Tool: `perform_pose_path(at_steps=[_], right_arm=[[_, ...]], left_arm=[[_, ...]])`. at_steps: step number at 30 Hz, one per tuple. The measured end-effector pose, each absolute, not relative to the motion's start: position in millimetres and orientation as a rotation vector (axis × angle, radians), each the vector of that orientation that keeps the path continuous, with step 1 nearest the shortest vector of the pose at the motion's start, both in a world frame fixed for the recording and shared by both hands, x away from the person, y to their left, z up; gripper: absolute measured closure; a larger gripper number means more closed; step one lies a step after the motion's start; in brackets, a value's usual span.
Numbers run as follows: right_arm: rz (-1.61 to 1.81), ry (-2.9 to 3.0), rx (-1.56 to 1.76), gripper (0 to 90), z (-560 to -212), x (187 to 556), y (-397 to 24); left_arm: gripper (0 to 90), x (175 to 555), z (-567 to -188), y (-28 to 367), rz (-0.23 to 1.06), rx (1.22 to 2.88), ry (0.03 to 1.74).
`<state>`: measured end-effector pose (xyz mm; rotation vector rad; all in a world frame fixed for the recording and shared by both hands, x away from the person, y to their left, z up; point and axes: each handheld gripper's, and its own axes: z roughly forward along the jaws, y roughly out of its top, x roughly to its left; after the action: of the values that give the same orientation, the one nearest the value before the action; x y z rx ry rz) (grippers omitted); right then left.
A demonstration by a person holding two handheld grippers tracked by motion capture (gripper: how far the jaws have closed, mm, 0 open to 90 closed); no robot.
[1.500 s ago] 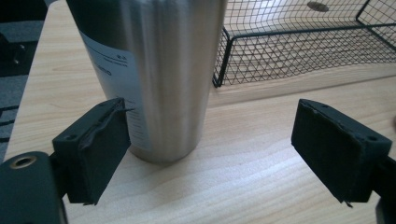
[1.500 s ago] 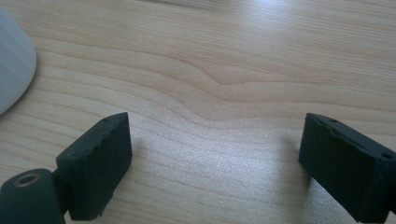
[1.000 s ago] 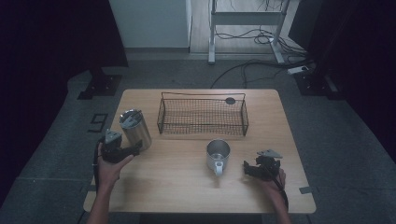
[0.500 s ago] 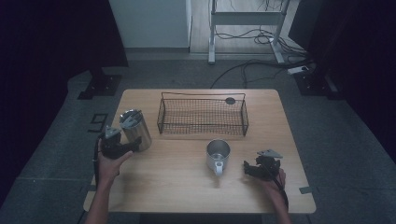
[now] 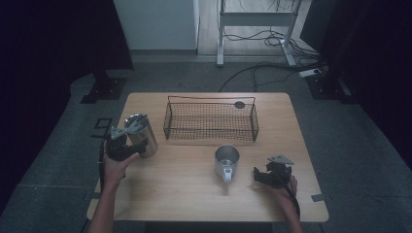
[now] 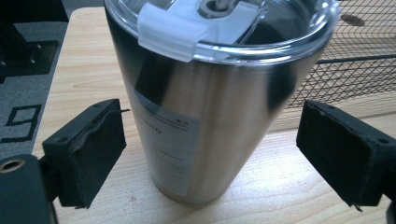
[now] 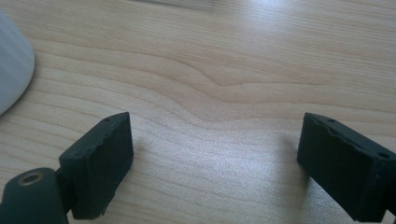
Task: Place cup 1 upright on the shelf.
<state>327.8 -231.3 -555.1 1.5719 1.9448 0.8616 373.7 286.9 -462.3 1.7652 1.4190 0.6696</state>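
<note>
On the table [image 5: 194, 194], all places are given from the wire basket [image 5: 211, 121].

Tumbler: a steel tumbler [image 5: 141, 135] with a clear lid stands upright just beside the left end of the wire basket, on the bare wood, a little toward the person.

Left gripper: the left gripper [image 5: 127, 149] is at the tumbler, on its side away from the wire basket, held by the person's left hand [image 5: 114, 167].

Left fingers: in the left gripper view the tumbler [image 6: 205, 107] stands between the two black fingers [image 6: 91, 149], and there is a gap on each side. The fingers have just been opening; they are released and do not press on the steel wall.

Mug: a steel mug [image 5: 227, 159] stands in front of the wire basket, near its right half, with the handle turned toward the person.

Right gripper: the right gripper [image 5: 257, 174] lies low at the table, in front of the right end of the wire basket and to the right of the mug.

Right fingers: in the right gripper view the fingers [image 7: 100, 158] are apart with only wood between them. They have just been closing a little and grasp nothing.
</note>
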Motion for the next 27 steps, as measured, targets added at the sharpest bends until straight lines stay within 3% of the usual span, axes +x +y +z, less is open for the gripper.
perform_pose_path(at_steps=[27], right_arm=[[0.862,1.94,1.575,10.9,-555.1,327.8,-231.4]], left_arm=[[2.8,401.5,-468.1,284.5,0.654,1.751,1.387]])
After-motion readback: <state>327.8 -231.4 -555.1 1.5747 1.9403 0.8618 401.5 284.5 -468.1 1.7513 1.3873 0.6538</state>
